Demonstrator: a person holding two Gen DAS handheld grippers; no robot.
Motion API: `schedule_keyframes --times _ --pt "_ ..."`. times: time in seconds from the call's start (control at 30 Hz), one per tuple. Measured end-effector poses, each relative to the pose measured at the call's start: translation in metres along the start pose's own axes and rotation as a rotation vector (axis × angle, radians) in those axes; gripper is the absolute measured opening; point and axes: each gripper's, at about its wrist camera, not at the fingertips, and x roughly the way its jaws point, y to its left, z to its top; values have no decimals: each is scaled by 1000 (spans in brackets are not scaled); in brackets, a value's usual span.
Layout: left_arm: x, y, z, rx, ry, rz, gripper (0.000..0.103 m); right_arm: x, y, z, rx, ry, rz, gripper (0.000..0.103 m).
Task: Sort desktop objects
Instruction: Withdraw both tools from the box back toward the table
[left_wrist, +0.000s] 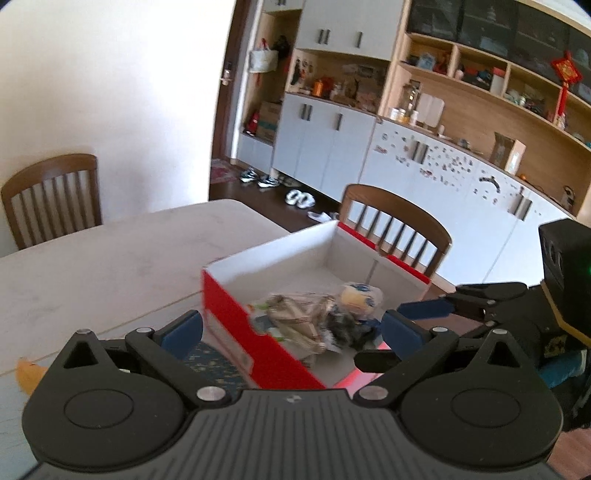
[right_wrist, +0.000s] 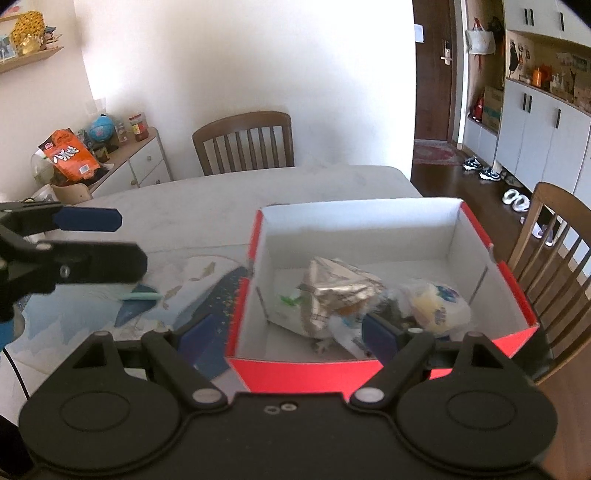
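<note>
A red box with a white inside (left_wrist: 225, 306) (right_wrist: 517, 295) stands on the table and holds a crumpled silver wrapper (right_wrist: 332, 288) (left_wrist: 295, 314), a clear bag with a yellow-white item (right_wrist: 439, 302) (left_wrist: 360, 295) and a white packet (right_wrist: 288, 314). My left gripper (left_wrist: 291, 328) is open and empty, straddling the box's near corner; it also shows in the right wrist view (right_wrist: 110, 236). My right gripper (right_wrist: 291, 336) is open and empty at the box's near wall; it also shows in the left wrist view (left_wrist: 417, 325). A light green pen-like stick (right_wrist: 140, 296) lies on the mat left of the box.
The box sits on a blue patterned mat (right_wrist: 122, 314) on a pale table (left_wrist: 110, 258). Wooden chairs (left_wrist: 399, 229) (right_wrist: 245, 142) stand around it. A yellow leaf-like scrap (left_wrist: 31, 373) lies at the left. Cabinets (left_wrist: 332, 147) line the far wall.
</note>
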Motion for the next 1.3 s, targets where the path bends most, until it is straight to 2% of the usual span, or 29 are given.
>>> schedule_keyframes --times 0.4,0.63,0.93,1.3 --pt "-40 57 -12 -38 -45 47 103 23 70 2 -37 -6 22 87" --pt "-57 95 -24 -76 -63 112 103 40 108 2 -66 -12 34 86" --pt "-68 137 -38 -88 -91 215 103 63 155 2 -113 -24 38 86" --pt "-72 178 -57 -100 -78 287 103 94 200 -2 -144 -11 66 86"
